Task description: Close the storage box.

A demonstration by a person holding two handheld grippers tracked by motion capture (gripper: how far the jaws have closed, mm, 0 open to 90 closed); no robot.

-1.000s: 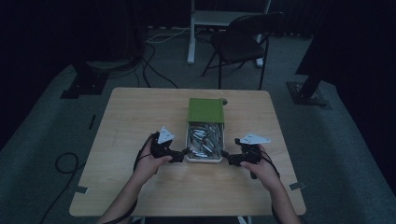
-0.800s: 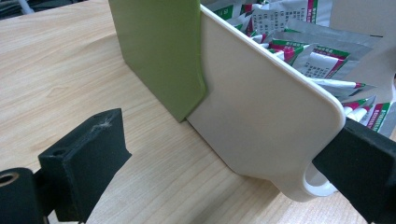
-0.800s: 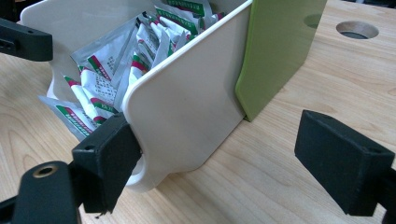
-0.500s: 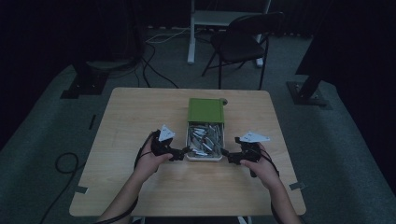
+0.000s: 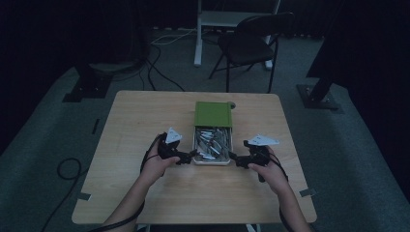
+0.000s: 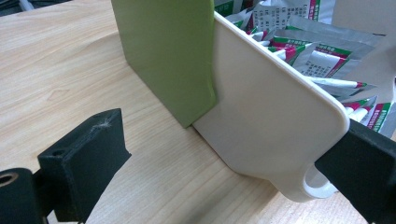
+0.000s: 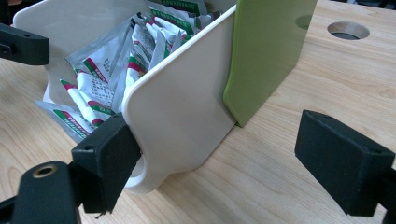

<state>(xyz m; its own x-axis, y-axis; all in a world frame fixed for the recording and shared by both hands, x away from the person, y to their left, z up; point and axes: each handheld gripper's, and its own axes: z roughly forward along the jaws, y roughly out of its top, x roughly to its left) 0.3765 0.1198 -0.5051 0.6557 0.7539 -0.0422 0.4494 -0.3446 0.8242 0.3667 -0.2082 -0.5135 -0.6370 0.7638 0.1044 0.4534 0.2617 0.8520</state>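
Both claws, left gripper (image 5: 192,155) at 9 o'clock and right gripper (image 5: 232,156) at 3, gape beside my sachet-filled box (image 5: 212,162), green lid (image 5: 213,114) half off, nothing gripped yet.

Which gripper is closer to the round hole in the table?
The right gripper. It sits at the box's near right corner, on the hole's side; the left gripper is at the near left corner, farther away.
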